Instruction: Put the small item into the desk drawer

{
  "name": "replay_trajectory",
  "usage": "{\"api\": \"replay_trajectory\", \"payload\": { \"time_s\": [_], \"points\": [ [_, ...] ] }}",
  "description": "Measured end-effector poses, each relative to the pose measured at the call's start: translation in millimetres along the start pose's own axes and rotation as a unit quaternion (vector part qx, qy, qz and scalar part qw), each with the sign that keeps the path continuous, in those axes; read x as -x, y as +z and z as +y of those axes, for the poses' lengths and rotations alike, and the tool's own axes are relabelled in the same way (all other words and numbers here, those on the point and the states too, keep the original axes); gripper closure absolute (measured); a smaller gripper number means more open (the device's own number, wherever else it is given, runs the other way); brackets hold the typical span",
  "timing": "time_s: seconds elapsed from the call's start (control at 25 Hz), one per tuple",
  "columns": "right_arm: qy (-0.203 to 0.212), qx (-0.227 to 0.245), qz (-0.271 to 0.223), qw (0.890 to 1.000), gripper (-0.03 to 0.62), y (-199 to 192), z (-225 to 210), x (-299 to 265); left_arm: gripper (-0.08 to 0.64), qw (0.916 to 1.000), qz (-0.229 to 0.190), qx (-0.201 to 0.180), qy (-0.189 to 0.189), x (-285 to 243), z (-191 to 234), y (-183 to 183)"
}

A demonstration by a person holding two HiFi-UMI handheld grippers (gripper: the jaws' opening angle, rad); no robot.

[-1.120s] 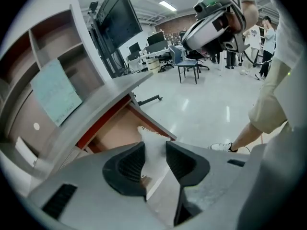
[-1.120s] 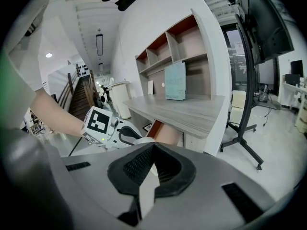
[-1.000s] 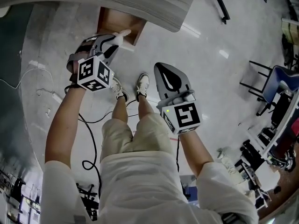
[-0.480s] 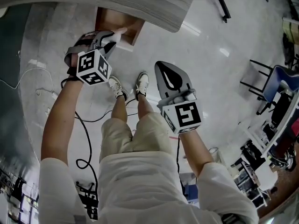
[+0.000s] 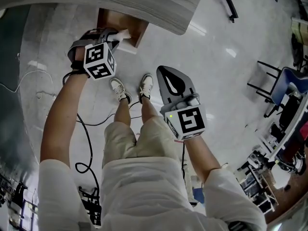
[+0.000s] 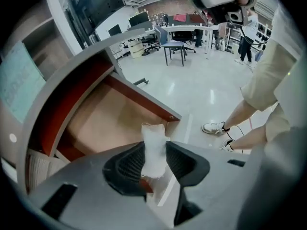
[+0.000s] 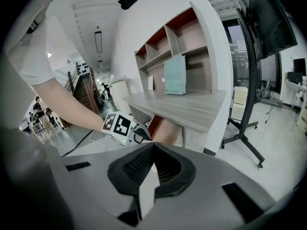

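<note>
Head view: left hand-held gripper [image 5: 114,36] reaches down to the open desk drawer [image 5: 115,21], which sticks out from under the grey desk [image 5: 144,4]. A small white item [image 5: 123,33] pokes from its tip, over the drawer's front edge. The right hand-held gripper [image 5: 168,76] hangs well apart above the floor near the person's shoes [image 5: 147,84], with its tips together.

Left gripper view: the jaws are clamped on the small white item [image 6: 153,140], which stands upright between the ribbed pads [image 6: 125,166]. It sits above the drawer's near front corner, with the bare wooden drawer floor [image 6: 103,121] behind it.

Right gripper view: the jaws meet at the tips with nothing between them. Beyond them the left hand-held gripper [image 7: 136,134] is at the drawer under the desk [image 7: 187,107].
</note>
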State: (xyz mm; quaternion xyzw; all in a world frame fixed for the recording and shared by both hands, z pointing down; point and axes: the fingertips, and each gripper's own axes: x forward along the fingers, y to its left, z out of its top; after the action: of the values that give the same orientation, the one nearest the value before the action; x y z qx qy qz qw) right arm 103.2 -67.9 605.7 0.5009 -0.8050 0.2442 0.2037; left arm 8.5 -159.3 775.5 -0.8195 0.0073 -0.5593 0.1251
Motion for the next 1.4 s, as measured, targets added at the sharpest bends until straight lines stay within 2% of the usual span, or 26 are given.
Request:
{"api": "replay_trajectory", "payload": {
  "time_s": [0.28, 0.52, 0.68, 0.92, 1.12, 1.4],
  "points": [
    [0.002, -0.002, 0.004, 1.000, 0.594, 1.6, 0.0, -6.1, 0.419, 0.9994, 0.020, 0.027, -0.006, -24.9, 4.7, -11.2],
    [-0.002, -0.006, 0.012, 1.000, 0.594, -1.1, -2.6, -9.2, 0.419, 0.9991, 0.029, 0.030, -0.008, -37.6, 6.8, -11.4],
    [-0.006, -0.029, 0.016, 0.999, 0.594, -6.3, -3.7, -7.7, 0.419, 0.9989, 0.035, 0.031, -0.010, -43.0, 9.4, -11.5],
    [0.003, -0.037, 0.018, 0.999, 0.594, -6.2, 4.5, -9.9, 0.419, 0.9988, 0.033, 0.027, -0.022, -49.0, 9.5, -9.7],
    [-0.005, -0.045, 0.026, 0.999, 0.594, -11.1, 0.1, -3.5, 0.419, 0.9987, 0.038, 0.018, -0.027, -52.3, 10.8, -10.2],
    [-0.009, -0.050, 0.030, 0.998, 0.594, -14.5, 0.8, -3.4, 0.419, 0.9978, 0.035, -0.009, -0.056, -56.4, 5.8, -9.3]
  ]
}}
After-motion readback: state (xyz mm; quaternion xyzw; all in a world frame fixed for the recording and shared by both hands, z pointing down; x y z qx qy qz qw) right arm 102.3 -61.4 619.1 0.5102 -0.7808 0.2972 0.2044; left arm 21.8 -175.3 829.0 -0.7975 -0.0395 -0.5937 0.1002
